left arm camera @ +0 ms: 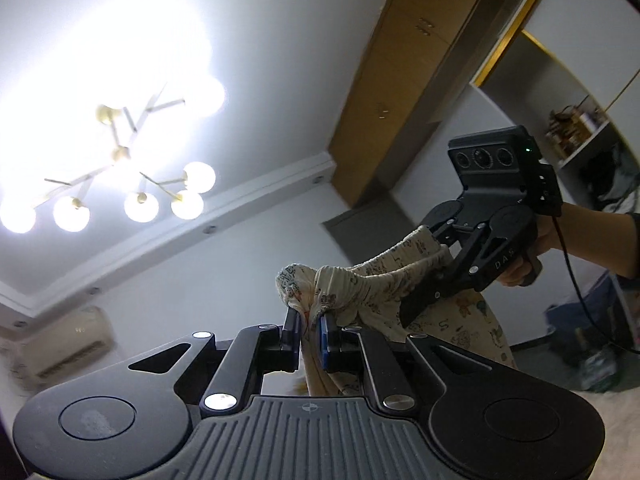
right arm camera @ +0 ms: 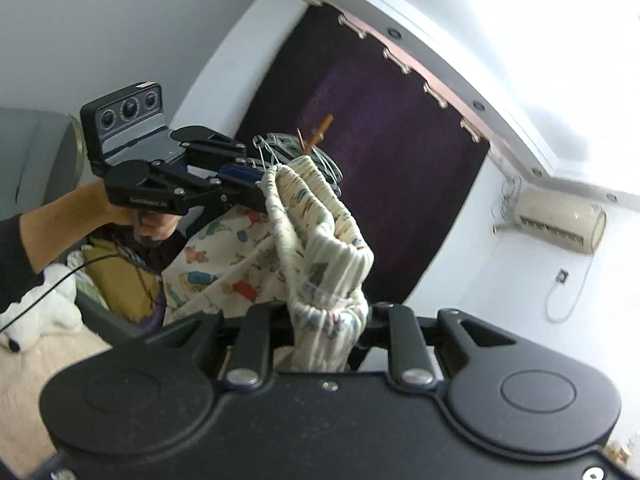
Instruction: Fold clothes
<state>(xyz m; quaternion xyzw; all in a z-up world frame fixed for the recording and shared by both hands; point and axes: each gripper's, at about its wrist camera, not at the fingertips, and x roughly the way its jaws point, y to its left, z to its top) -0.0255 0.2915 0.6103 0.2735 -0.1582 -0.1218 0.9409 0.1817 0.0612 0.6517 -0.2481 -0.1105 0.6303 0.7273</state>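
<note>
A cream garment (left arm camera: 360,284) printed with small coloured pictures, with a ribbed elastic edge, hangs in the air between both grippers. My left gripper (left arm camera: 308,320) is shut on a bunched corner of that edge, its blue pads pressing the cloth. My right gripper (left arm camera: 420,296), held by a hand (left arm camera: 520,268), grips the garment a short way to the right. In the right wrist view, my right gripper (right arm camera: 328,320) is shut on the ribbed edge of the garment (right arm camera: 224,268). My left gripper (right arm camera: 262,192) holds the far end of the same edge. The body of the garment droops below.
Overhead is a lit ceiling lamp (left arm camera: 120,152). A wooden wardrobe (left arm camera: 400,80) and shelves (left arm camera: 576,132) stand on the right. A dark curtain (right arm camera: 380,140), a hanger rack (right arm camera: 304,152) and an air conditioner (right arm camera: 560,220) are behind. Pale bedding (right arm camera: 40,360) lies below.
</note>
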